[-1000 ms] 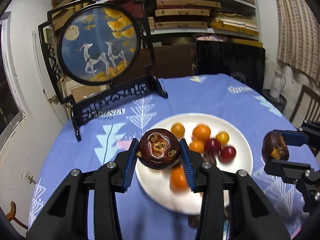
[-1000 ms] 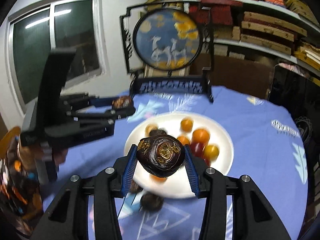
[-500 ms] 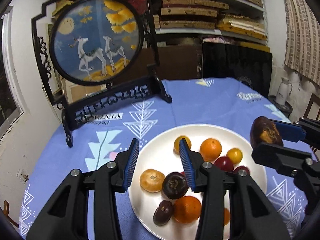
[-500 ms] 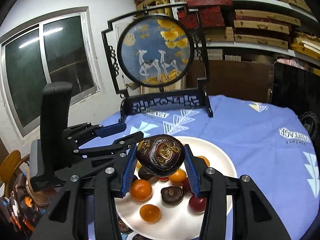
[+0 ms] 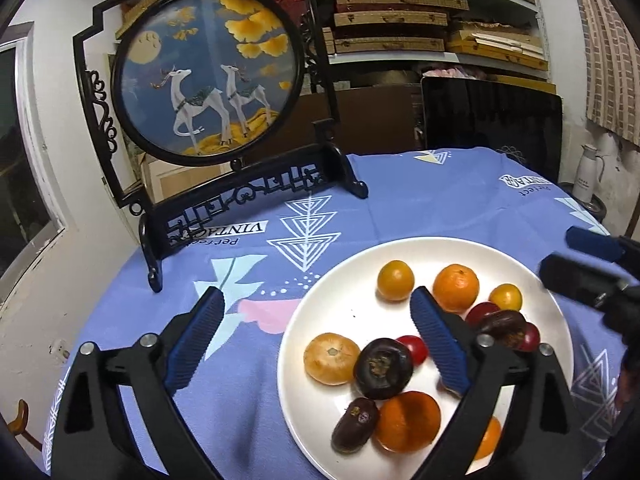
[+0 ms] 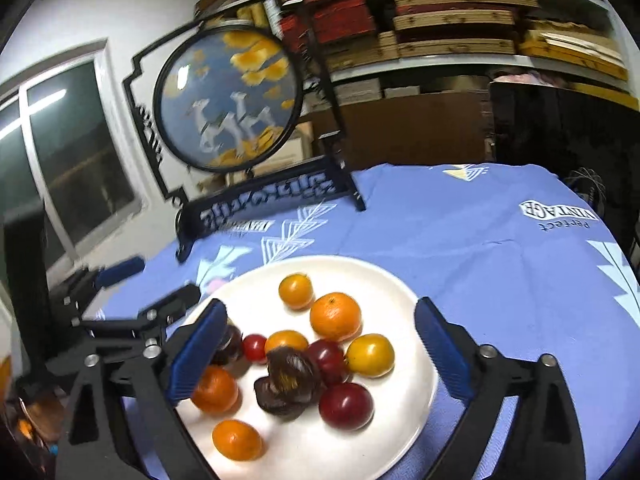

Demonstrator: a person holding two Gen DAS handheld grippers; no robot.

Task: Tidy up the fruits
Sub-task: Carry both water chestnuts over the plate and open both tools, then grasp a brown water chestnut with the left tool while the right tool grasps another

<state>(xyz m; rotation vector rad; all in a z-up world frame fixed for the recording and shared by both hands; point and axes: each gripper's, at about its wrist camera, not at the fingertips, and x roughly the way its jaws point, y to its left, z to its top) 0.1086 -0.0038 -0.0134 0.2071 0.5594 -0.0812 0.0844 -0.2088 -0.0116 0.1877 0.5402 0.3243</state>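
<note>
A white plate on the blue tablecloth holds several oranges, red and yellow small fruits and dark brown fruits. My left gripper is open and empty above the plate's left side, near a dark round fruit. My right gripper is open and empty over the same plate. A dark brown fruit lies on the pile below it, blurred; it also shows in the left wrist view. The right gripper's fingers show at the right edge of the left wrist view.
A framed round deer picture on a black stand stands at the table's back left. Shelves with flat boxes line the wall behind. A black panel leans beyond the table. A white jug stands far right.
Both grippers have let go of their dark fruits, which now lie on the plate. The left opened first, the right just now. Both cameras sit closer over the plate.
</note>
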